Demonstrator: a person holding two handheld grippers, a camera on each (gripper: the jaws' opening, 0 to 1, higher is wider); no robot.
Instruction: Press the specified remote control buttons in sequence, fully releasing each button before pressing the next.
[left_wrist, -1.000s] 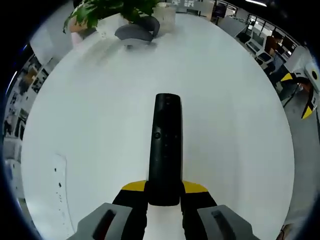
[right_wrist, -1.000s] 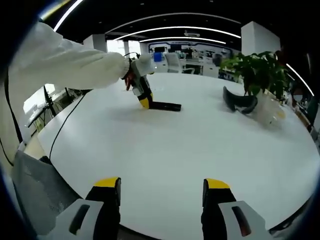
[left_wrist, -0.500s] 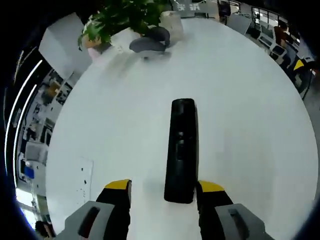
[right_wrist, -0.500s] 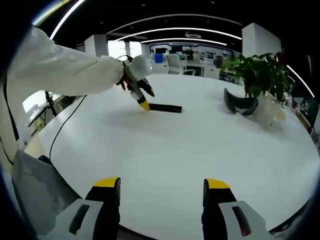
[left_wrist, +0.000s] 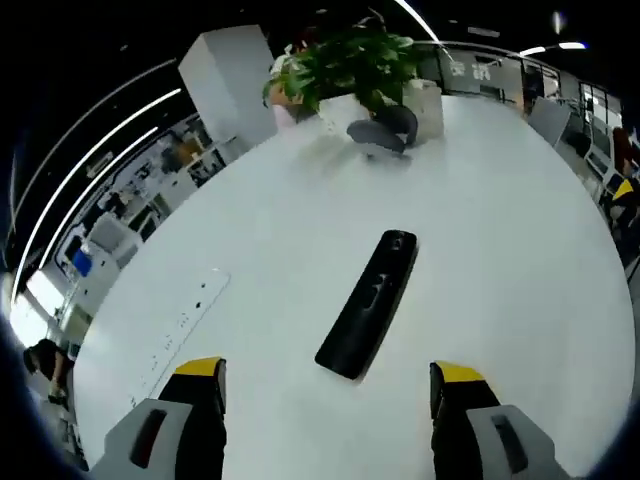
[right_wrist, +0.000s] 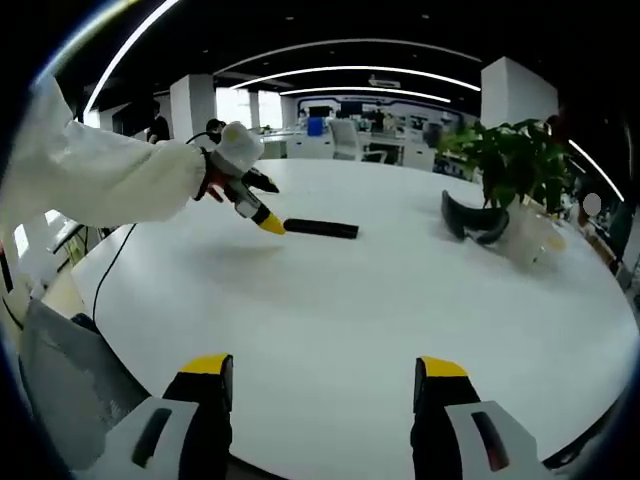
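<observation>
One black remote (left_wrist: 368, 304) lay flat mid-table (left_wrist: 520, 250), clear of both grippers: the left gripper (left_wrist: 328, 385) hovered over it, jaws spread and empty, the right gripper (right_wrist: 320, 380) likewise agape near the edge.

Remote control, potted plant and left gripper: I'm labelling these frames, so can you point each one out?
remote control (left_wrist: 367, 304), left gripper view, middle of its black body.
potted plant (right_wrist: 510, 165), right gripper view, its leaves.
left gripper (right_wrist: 262, 218), right gripper view, between its yellow tips.

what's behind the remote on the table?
Beyond the remote, across bare white table, lie a dark headset and a potted plant. The plant's pot is mostly hidden by leaves and headset.
</observation>
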